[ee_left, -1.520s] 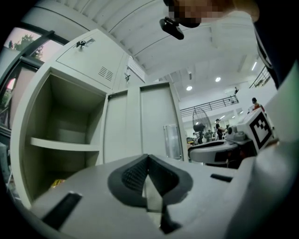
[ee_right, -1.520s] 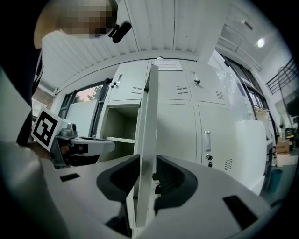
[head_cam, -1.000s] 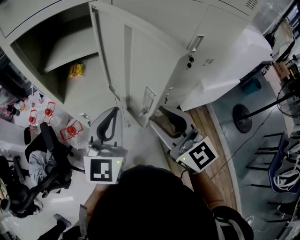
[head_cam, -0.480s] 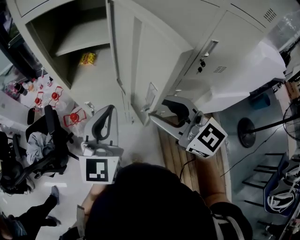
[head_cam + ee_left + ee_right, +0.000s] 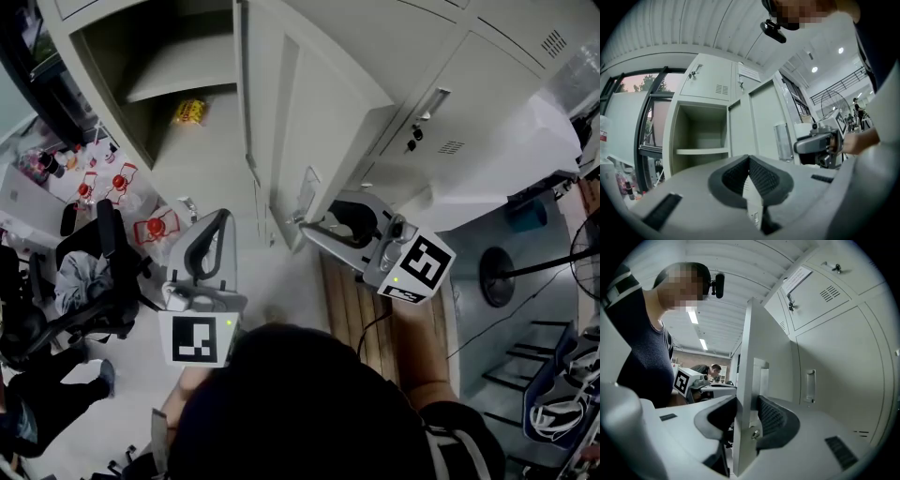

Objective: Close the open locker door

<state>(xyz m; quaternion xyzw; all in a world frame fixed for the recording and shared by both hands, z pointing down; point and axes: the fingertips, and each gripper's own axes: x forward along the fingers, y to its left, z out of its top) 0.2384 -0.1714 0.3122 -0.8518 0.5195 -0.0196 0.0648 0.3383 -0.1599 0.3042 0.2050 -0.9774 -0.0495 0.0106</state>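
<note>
Locker door [image 5: 319, 122] edge sat centre frame, clamped by right gripper [image 5: 746, 416], jaws wide, just closing; left gripper [image 5: 749, 164] jaws together, empty.

The locker door [image 5: 281, 122] is pale grey, matching the lockers [image 5: 469, 84] beside it (their small locks show dark). A yellow packet [image 5: 190, 112] lies in the open compartment. The left gripper [image 5: 221, 220] and right gripper [image 5: 314, 223] are light grey with black, cross-hatched pads [image 5: 773, 420]; each of the 2 carries a white cube [image 5: 197, 339] with black square markers. Red-and-white packages [image 5: 155, 228] sit on the whitish floor [image 5: 281, 281], near brown wooden planks [image 5: 352, 300], a black chair [image 5: 94, 281] and a blue bin [image 5: 528, 214].
</note>
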